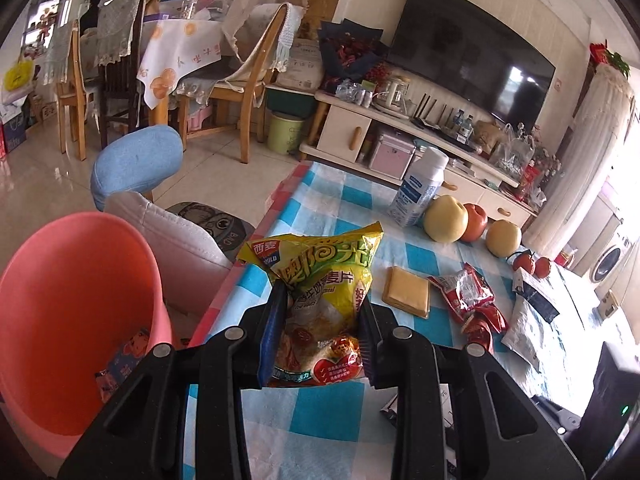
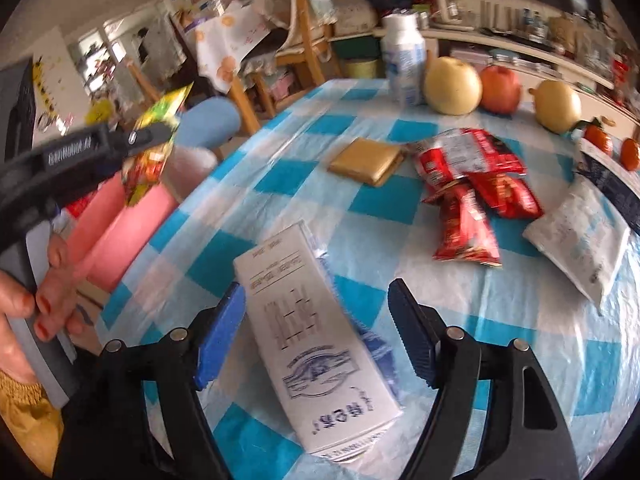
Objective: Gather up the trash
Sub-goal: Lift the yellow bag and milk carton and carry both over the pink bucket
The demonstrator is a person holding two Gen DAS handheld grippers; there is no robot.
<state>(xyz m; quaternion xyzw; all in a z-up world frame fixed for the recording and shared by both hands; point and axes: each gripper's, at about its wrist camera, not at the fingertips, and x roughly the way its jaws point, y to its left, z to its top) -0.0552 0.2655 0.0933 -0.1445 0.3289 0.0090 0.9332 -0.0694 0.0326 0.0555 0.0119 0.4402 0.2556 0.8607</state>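
My left gripper [image 1: 320,304] is shut on a yellow oatmeal bag [image 1: 320,280], held above the left edge of the checked table. A pink bin [image 1: 80,312] with a few wrappers inside stands to the left, below the table edge. In the right wrist view the same bag [image 2: 154,152] hangs in the left gripper over the pink bin [image 2: 120,216]. My right gripper [image 2: 316,320] stands open over a flattened white carton [image 2: 316,344] that lies on the blue checked cloth [image 2: 500,360] between its fingers, untouched. Red snack wrappers [image 2: 468,196] lie further back.
A tan flat packet [image 2: 368,160], a white pouch [image 2: 576,236], pears [image 2: 452,84], an apple [image 2: 500,88], oranges [image 2: 598,140] and a white bottle [image 2: 404,60] sit on the table. A person's hand [image 2: 48,292] holds the left gripper. A blue chair [image 1: 136,164] and a TV stand [image 1: 400,136] lie beyond.
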